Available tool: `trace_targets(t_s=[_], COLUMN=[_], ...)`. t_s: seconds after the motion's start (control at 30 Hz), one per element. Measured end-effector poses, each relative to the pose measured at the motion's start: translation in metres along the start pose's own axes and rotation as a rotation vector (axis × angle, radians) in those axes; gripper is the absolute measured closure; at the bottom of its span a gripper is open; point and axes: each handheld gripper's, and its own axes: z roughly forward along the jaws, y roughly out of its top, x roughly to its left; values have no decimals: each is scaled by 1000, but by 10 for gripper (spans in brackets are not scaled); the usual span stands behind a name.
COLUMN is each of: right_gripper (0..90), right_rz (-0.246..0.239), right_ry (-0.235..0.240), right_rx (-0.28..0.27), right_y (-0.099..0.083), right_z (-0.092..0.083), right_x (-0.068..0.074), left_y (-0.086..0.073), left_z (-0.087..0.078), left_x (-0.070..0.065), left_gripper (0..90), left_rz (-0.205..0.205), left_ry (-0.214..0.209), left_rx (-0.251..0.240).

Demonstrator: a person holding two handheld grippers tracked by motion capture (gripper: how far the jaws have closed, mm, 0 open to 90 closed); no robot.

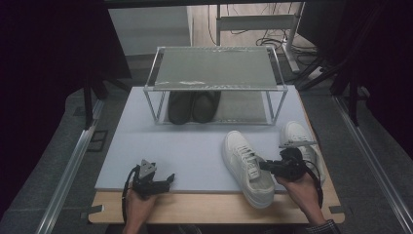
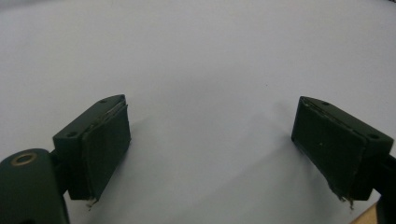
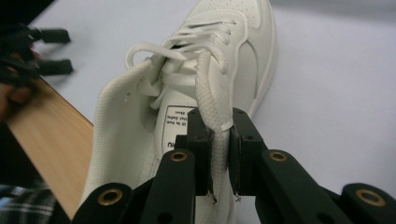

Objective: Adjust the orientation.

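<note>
pale grey mat (image 1: 195,146) covers wooden table (image 1: 204,207), dark curtains (image 1: 44,73) around.

- Dark shoes (image 1: 193,106): under the rack (image 1: 214,68); the frosted top shelf hides their heels from you, and the pair's make is too dim to tell.
- Second white sneaker (image 1: 298,136): your right gripper (image 1: 265,167) and hand cover its heel end in the high view.
- Near white sneaker (image 3: 187,107): the right gripper view cuts off its toe at the top edge and its heel at the bottom. The tongue label's print is too small to read.
- Lace (image 3: 212,112): its end disappears between your gripper's pads.
- Left gripper (image 3: 46,51): blurred at the picture's left edge in the right gripper view.
- Your forearms: cut off at the high view's bottom edge.
</note>
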Motion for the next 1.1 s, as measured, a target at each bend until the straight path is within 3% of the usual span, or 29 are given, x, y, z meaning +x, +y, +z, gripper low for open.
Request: trace_targets(t_s=[0.33, 0.63, 1.1], right_gripper=[827, 829, 828], right_rz=[100, 182, 232], right_ry=[73, 174, 263], right_rx=[-37, -74, -135], right_y=[4, 7, 25], right_z=[-2, -3, -8], right_x=[-6, -11, -8], left_y=[0, 0, 0], left_z=[0, 0, 0], left_x=[0, 0, 0], left_gripper=[113, 113, 113], left_rz=[0, 0, -1], left_ry=[0, 0, 0], left_rx=[0, 0, 0])
